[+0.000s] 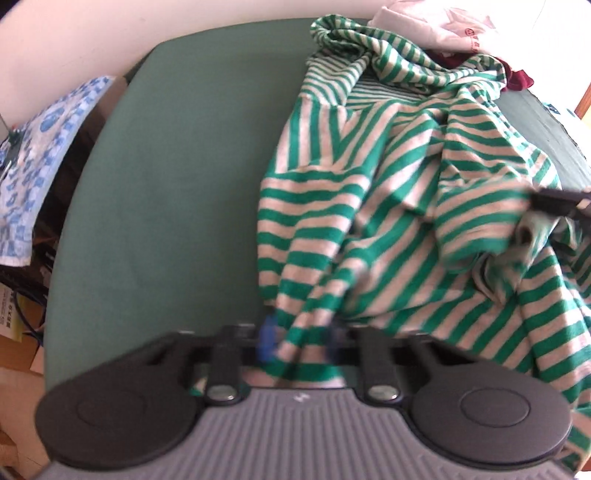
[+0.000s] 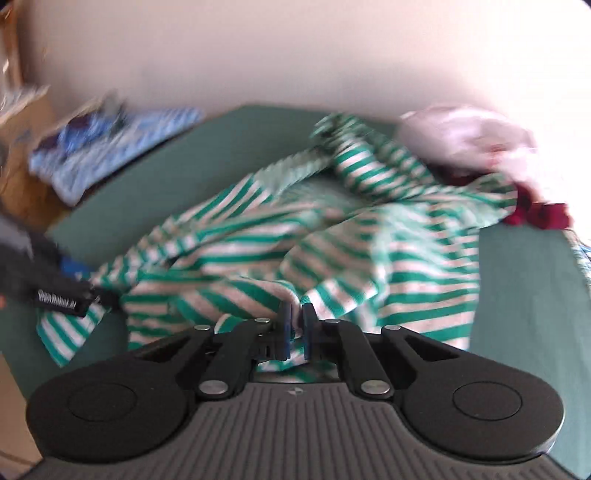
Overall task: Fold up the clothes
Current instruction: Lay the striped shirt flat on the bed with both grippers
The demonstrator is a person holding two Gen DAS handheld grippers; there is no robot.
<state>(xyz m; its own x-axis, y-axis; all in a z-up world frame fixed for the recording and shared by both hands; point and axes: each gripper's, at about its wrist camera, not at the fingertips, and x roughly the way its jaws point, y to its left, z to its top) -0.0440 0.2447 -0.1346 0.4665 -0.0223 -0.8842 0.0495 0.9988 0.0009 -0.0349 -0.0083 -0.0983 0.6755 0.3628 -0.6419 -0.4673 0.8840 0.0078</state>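
Nearest the left wrist camera, the left gripper (image 1: 301, 341) has its blue-padded fingers (image 1: 269, 341) drawn close together on a bunched edge of the green-and-white striped garment (image 1: 388, 206), the cloth passing between them and draping back under the gripper body. In the right wrist view the right gripper (image 2: 298, 330) has its blue fingers (image 2: 286, 328) nearly touching, with a fold of the same striped cloth pinched in the narrow gap. Ahead of both pairs of fingers the garment lies crumpled and twisted across the green table top (image 1: 177, 177), mostly ahead and to the right of the left fingers, and spread wide ahead of the right ones. In the right wrist view, the left gripper shows at the left edge, touching the garment's near-left corner. Beyond the garment, at the far right of the table, sits a heap of pale pink clothing (image 1: 432, 26) with a dark red piece (image 1: 517, 79) beneath it. Far to the left of the fingers, off the table edge, lies a blue patterned cloth (image 1: 44, 155).
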